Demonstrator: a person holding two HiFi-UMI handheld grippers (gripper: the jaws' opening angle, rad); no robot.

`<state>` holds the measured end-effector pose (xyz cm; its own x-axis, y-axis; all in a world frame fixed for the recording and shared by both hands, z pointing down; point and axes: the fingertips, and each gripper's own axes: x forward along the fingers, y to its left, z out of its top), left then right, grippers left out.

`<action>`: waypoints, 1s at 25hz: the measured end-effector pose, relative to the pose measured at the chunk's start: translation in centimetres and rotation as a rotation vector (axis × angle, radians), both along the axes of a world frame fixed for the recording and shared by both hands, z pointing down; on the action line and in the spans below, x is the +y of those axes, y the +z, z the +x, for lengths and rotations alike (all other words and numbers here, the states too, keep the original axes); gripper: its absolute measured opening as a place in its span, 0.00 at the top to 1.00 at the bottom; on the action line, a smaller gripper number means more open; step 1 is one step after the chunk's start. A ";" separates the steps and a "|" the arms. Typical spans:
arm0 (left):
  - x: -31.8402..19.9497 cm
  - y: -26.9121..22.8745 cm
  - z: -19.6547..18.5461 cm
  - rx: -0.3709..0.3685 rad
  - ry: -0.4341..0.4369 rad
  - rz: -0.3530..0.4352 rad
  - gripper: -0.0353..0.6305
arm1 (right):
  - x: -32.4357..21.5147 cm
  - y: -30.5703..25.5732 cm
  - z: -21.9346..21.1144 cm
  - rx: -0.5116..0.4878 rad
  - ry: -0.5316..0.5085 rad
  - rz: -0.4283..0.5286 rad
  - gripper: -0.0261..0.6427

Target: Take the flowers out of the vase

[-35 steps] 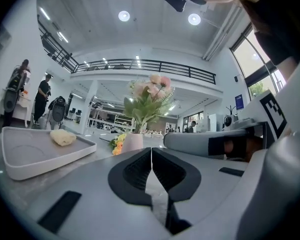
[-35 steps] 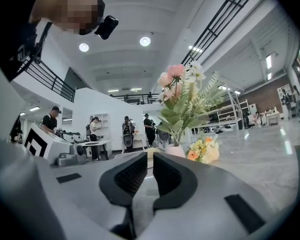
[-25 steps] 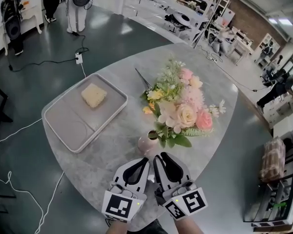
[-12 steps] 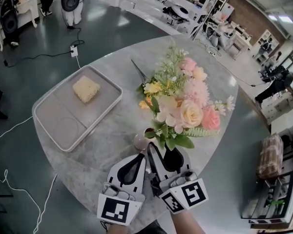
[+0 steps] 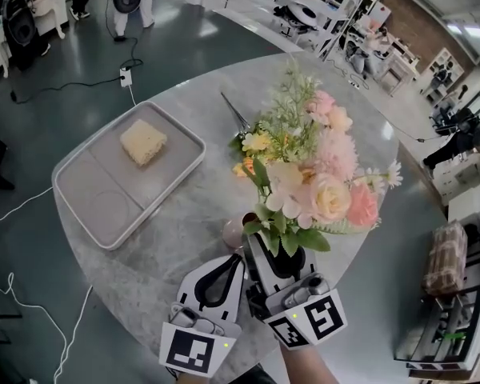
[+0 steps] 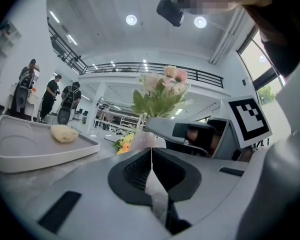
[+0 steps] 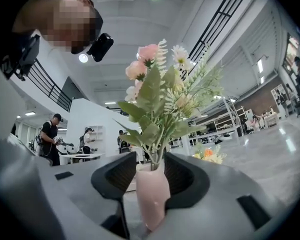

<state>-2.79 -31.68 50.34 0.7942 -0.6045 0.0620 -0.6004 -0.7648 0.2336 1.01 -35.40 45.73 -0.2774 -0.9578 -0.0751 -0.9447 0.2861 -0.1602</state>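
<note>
Now R gripper [image 7: 151, 159] jaws just opened round vase [image 7: 151, 199].

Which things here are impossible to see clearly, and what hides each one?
- Vase, head view: the flowers' leaves cover most of it.
- Vase foot, right gripper view: hidden by the right hand-held gripper, whose jaws have just been opening, vase between them.
- Thin dark thing behind the flowers, head view: near end covered, too small to name.
- Block on the tray, head view: too small to tell its material.
</note>
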 end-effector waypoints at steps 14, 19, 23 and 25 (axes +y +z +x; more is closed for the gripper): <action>-0.4 0.1 0.6 -0.017 0.019 0.029 0.92 | -1.5 -0.1 0.4 -0.026 -0.016 0.016 0.72; -0.4 0.0 0.4 -0.033 0.020 0.037 0.92 | -1.5 -0.4 0.2 0.009 -0.011 0.037 0.79; -0.3 -0.2 0.3 -0.042 0.023 0.044 0.92 | -1.3 -0.6 0.0 0.031 -0.012 0.042 0.82; -0.2 -0.2 0.4 -0.044 0.024 0.045 0.92 | -1.3 -0.8 0.2 0.032 -0.011 0.047 0.84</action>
<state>-2.39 -31.89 50.12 0.8058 -0.5881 0.0700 -0.5904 -0.7884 0.1727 1.17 -36.69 44.95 -0.2909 -0.9503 -0.1105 -0.9459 0.3031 -0.1162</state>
